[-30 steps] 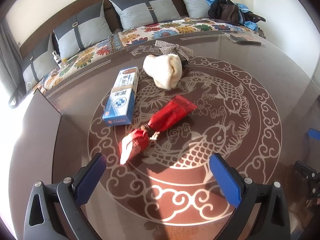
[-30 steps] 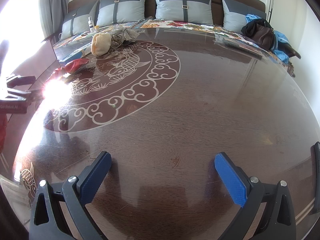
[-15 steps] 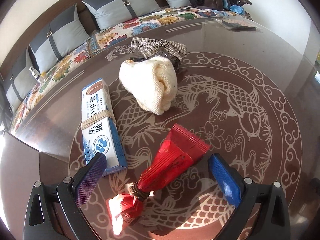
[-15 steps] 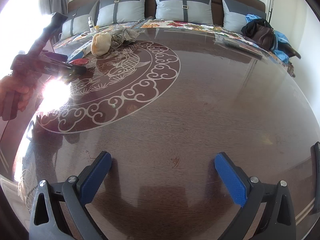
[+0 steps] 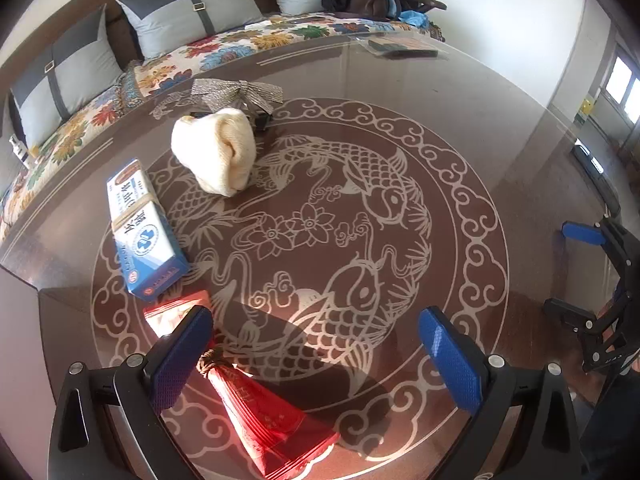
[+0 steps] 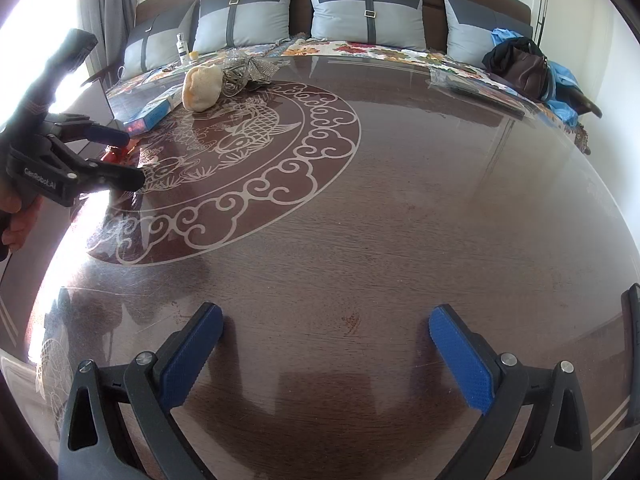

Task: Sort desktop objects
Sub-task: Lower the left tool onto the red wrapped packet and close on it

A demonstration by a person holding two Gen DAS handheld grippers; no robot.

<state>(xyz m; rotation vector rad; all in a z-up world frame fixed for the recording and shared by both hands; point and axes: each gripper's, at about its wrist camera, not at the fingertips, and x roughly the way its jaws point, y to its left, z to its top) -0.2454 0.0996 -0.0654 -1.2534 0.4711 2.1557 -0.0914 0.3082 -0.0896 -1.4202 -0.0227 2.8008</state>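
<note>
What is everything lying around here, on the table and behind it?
Red packet bundle: one, red, tied at its middle, nearest the left gripper, between its fingers.
Box: one, blue and white, banded, left of the table's centre.
Knitted cloth: one, cream, bunched, beyond the box.
Bow: one, silver-grey, just behind the cloth.
Flat packet: one, dark in clear wrap, far edge.
Table: one, dark brown, pale fish pattern.
Cushions: four, grey, along the sofa.
Bag and clothes: brown, black and blue heap, sofa's right end.
Small bottle: one, pale, sofa's left end.
Left gripper: open.
Right gripper: open, over bare table.
</note>
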